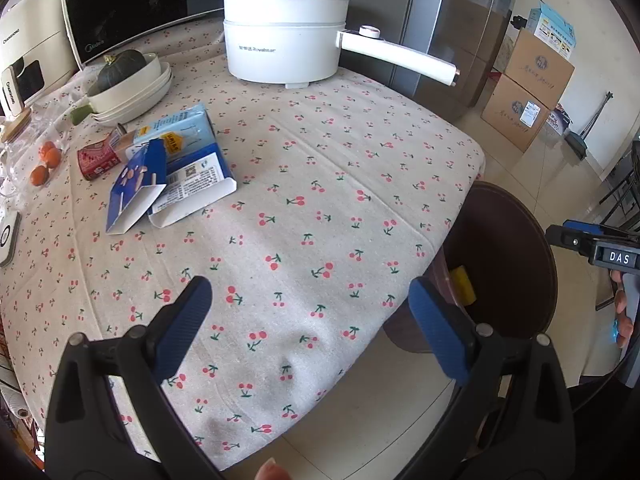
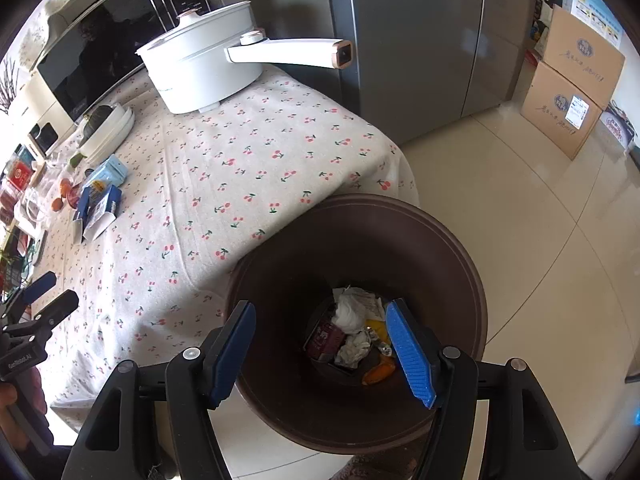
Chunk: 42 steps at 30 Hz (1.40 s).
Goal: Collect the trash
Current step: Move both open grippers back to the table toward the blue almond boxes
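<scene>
Brown bin [image 2: 460,264]: beside the table corner, crumpled trash [image 2: 352,332] at its bottom, items hard to tell apart.
Blue cartons [image 1: 180,168]: lying on the cherry tablecloth [image 1: 320,200], partly overlapping.
Left gripper [image 1: 310,320]: above the cloth, jaws wide, empty.
Right gripper [image 2: 324,344]: over the bin, jaws wide, empty.

Red packet [image 1: 98,157]: lying partly under the blue cartons [image 1: 188,164], its print too small to read.
Pumpkin [image 1: 120,69]: sitting half hidden by the bowl rim [image 1: 154,70].
Trash bin [image 1: 516,240]: showing only its mouth in the left wrist view, the tablecloth [image 1: 320,184] covering its near side.
Bin's trash [image 2: 352,332]: lying jumbled, its lower layers hidden.
Right gripper [image 1: 576,240]: running off the frame edge.
</scene>
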{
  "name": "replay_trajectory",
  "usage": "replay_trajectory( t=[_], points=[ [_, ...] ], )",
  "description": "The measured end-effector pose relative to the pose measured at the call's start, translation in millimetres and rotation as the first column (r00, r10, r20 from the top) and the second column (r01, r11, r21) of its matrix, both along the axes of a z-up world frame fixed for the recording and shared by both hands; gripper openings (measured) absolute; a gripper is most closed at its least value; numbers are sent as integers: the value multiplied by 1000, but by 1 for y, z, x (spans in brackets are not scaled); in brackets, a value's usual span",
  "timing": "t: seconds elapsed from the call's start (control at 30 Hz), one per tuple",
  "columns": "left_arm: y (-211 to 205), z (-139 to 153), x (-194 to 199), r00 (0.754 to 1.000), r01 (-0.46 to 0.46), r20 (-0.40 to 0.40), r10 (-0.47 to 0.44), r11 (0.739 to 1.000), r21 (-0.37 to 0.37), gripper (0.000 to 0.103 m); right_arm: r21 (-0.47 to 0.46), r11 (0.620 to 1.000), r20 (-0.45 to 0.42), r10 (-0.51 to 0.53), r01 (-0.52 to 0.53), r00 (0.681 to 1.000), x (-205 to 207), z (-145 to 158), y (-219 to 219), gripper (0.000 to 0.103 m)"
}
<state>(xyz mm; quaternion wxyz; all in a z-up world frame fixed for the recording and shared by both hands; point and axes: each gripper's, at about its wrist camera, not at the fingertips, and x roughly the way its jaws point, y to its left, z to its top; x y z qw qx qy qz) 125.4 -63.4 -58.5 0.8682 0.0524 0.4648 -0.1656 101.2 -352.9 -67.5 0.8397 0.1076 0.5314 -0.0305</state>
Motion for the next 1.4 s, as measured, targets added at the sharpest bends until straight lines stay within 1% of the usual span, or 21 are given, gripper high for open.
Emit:
replay_trajectory(
  t=[0.33,0.7,0.77,0.87,0.93,1.03,1.13,1.23,1.3,1.33,1.4],
  points=[
    [44,4,2,996,-87,-8,87,996,3,98,13,998,29,68,-69,997,21,12,42,72],
    [96,3,0,982,-190,-20,190,982,4,98,17,986,50,165,-166,985,47,19,104,75],
    [105,3,-1,978,-206,-22,206,979,7,98,9,982,54,187,-187,981,52,20,116,76],
    [118,2,-2,974,-226,-28,226,974,11,98,-14,976,60,220,-219,974,58,22,135,81],
    [127,0,-3,971,-237,-34,238,971,20,99,-31,970,61,242,-241,968,62,22,146,86],
    [138,-3,-3,967,-251,-38,253,967,43,102,-56,960,55,276,-273,960,70,21,163,91],
    [149,-8,2,961,-269,-42,273,960,74,102,-68,952,49,301,-298,952,78,19,179,92],
    [159,-11,12,951,-300,-54,305,951,81,102,-61,948,41,315,-313,948,88,16,189,92],
    [165,-13,24,940,-328,-74,333,942,65,102,-56,947,37,318,-316,947,95,15,193,92],
    [169,-14,30,931,-352,-88,355,935,50,102,-55,947,36,318,-316,947,99,15,195,92],
    [177,-16,46,903,-412,-137,407,911,-9,102,-56,949,36,313,-311,949,108,14,195,92]
  ],
)
